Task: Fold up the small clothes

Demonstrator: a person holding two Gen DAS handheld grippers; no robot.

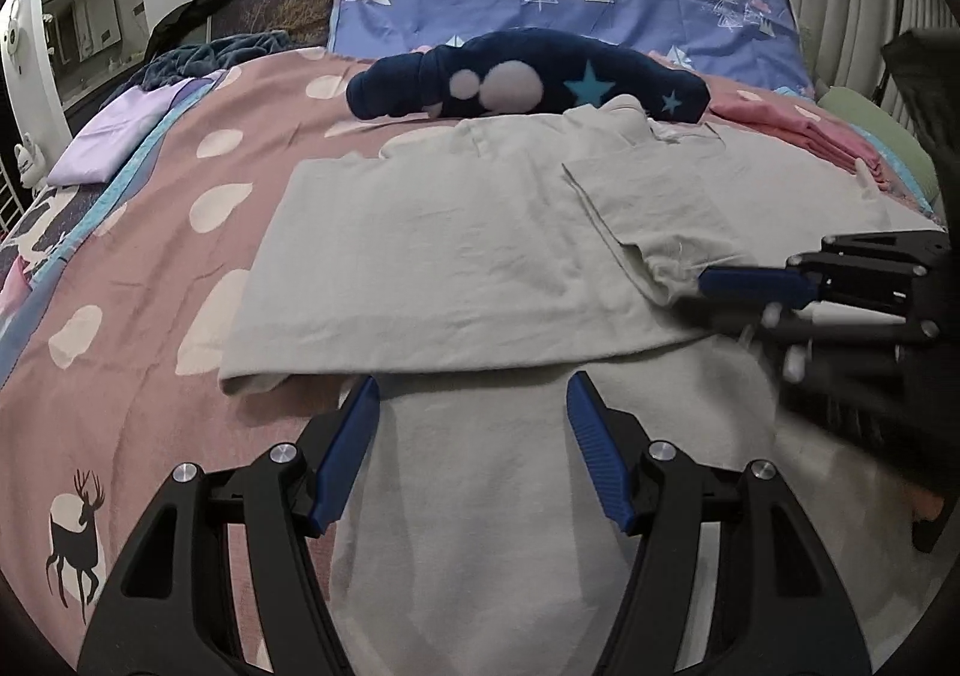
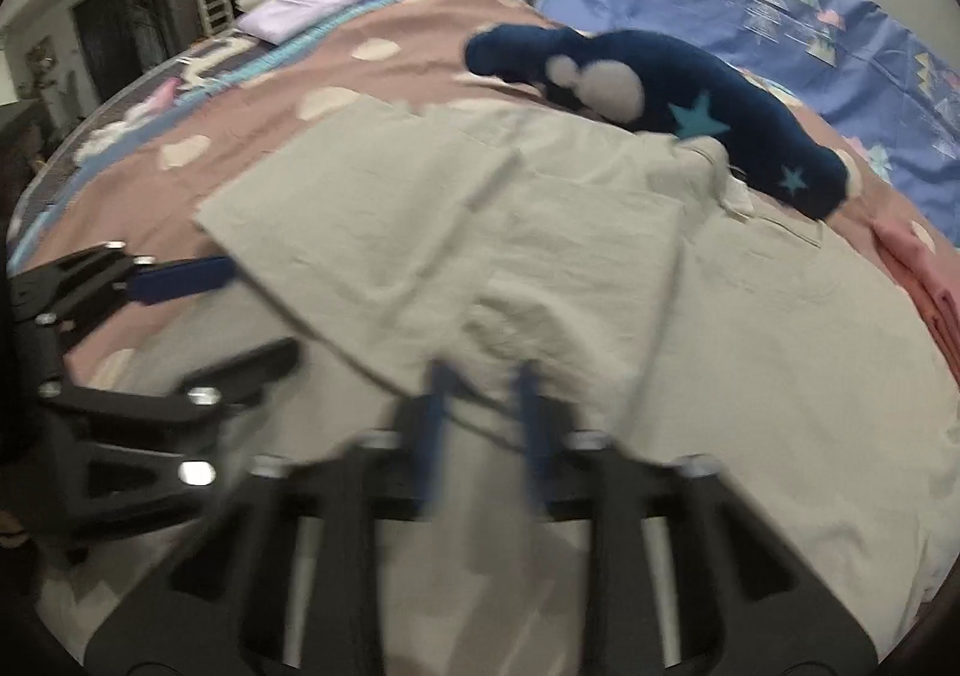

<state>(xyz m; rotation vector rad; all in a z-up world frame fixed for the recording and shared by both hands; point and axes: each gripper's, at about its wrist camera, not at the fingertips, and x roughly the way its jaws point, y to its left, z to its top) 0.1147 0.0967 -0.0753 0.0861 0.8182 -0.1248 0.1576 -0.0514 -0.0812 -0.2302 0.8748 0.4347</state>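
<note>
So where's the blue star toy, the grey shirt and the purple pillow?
Star toy (image 1: 540,75): left wrist view, on its dark blue body.
Grey shirt (image 1: 420,256): left wrist view, on the folded-over flap.
Purple pillow (image 1: 108,135): left wrist view, on its top face.

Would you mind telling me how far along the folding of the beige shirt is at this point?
Done: one side of the beige shirt already lies folded across its body, its sleeve flap on top. In hand: the right gripper sits at that sleeve's cuff, too blurred to confirm a grip; the left gripper is open at the folded edge. Left: the remaining folds, then the navy garment behind.
</note>
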